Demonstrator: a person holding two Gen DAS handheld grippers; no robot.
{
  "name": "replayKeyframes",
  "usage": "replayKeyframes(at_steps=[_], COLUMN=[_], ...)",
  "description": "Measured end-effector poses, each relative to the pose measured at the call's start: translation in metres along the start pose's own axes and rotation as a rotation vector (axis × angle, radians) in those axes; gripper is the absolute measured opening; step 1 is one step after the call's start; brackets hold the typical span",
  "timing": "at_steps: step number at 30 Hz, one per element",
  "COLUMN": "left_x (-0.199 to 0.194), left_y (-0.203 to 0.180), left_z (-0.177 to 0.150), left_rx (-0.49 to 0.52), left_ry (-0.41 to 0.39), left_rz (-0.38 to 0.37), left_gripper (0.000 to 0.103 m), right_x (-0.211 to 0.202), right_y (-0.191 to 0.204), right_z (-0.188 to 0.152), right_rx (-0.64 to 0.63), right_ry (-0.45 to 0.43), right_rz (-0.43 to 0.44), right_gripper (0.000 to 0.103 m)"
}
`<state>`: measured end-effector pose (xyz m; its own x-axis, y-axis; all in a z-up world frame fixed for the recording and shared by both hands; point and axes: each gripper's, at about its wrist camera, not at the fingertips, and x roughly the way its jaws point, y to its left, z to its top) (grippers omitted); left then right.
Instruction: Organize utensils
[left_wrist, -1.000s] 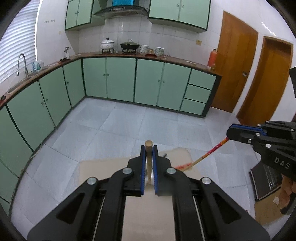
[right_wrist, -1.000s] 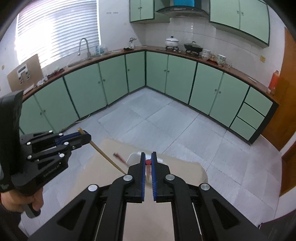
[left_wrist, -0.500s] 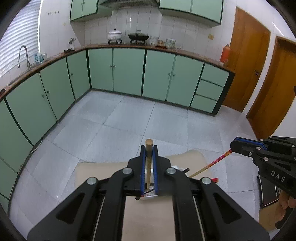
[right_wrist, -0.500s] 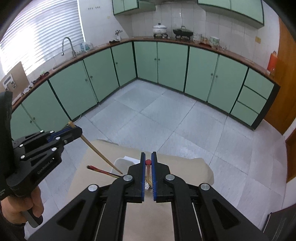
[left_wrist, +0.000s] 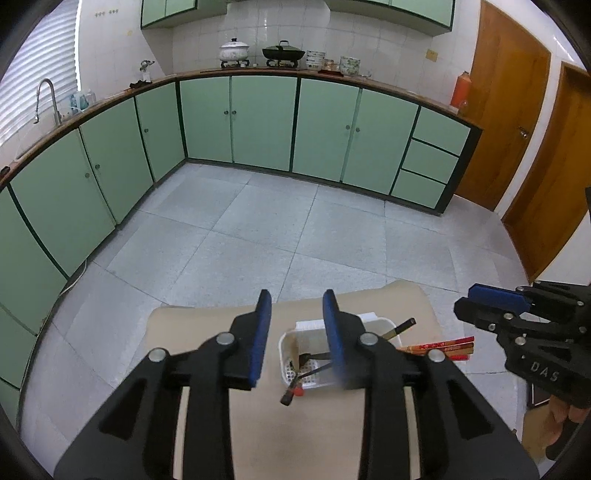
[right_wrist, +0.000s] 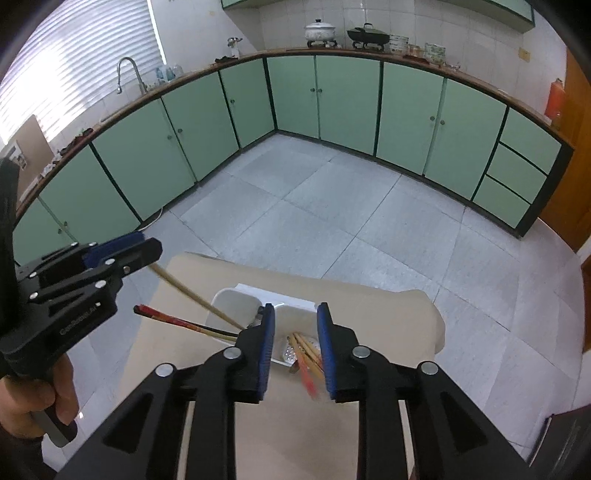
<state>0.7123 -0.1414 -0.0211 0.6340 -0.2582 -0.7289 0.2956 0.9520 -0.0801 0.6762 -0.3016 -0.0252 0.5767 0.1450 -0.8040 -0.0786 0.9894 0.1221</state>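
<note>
Your left tool (left_wrist: 297, 332) and right tool (right_wrist: 295, 339) are both opening, gripping nothing, above one white basket (left_wrist: 286, 341) of several chopsticks (right_wrist: 308, 354) near the counter's (left_wrist: 207, 332) far edge.

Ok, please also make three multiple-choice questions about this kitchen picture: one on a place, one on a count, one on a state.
1. The white perforated plastic basket stands on
A. the beige table
B. the floor
C. the counter

2. How many green drawers are stacked beside the orange wooden door?
A. two
B. three
C. five

3. The green cabinet doors are
A. all shut
B. all open
C. removed

Answers: 1 A, the tabletop lies under it; 2 B, three fronts show, one above another; 3 A, every door sits flush.
</note>
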Motion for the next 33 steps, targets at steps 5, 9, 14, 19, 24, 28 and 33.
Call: replayKeyframes(at_steps=[5, 9, 14, 19, 24, 28, 33], left_x=[-0.012, -0.026, -0.046, -0.077, -0.114, -0.149, -0.194], left_y=[0.009, 0.017, 0.029, 0.033, 0.033, 0.032, 0.022], left_z=[-0.005, -0.013, -0.039, -0.076, -0.127, -0.172, -0.237], left_rx=[-0.01, -0.017, -0.038, -0.018, -0.02, -0.045, -0.071], left_ry=[-0.014, -0.029, -0.038, -0.078, -0.122, -0.184, -0.227], left_rz=[0.003, 0.013, 0.027, 0.048, 0.104, 0.141, 0.202], left_gripper=[0.043, 0.056, 0.079, 0.09, 0.096, 0.098, 0.098], right_x=[-0.016, -0.031, -0.052, -0.068, -0.08, -0.093, -0.122], right_y=[-0.007, -0.01, -0.006, 0.0, 0.026, 0.044, 0.062], right_z=[-0.004, -0.015, -0.047, -0.094, -0.148, -0.195, -0.257], right_rx=[0.011, 0.021, 0.033, 0.067, 0.016, 0.069, 0.127], right_ry=[-0.04, -0.08, -0.171, -0.23, -0.302, -0.371, -0.462], right_rz=[-0.004, 0.0, -0.036, -0.037, -0.151, -0.236, -0.239], right_gripper=[0.023, 0.032, 0.074, 0.095, 0.097, 0.097, 0.097])
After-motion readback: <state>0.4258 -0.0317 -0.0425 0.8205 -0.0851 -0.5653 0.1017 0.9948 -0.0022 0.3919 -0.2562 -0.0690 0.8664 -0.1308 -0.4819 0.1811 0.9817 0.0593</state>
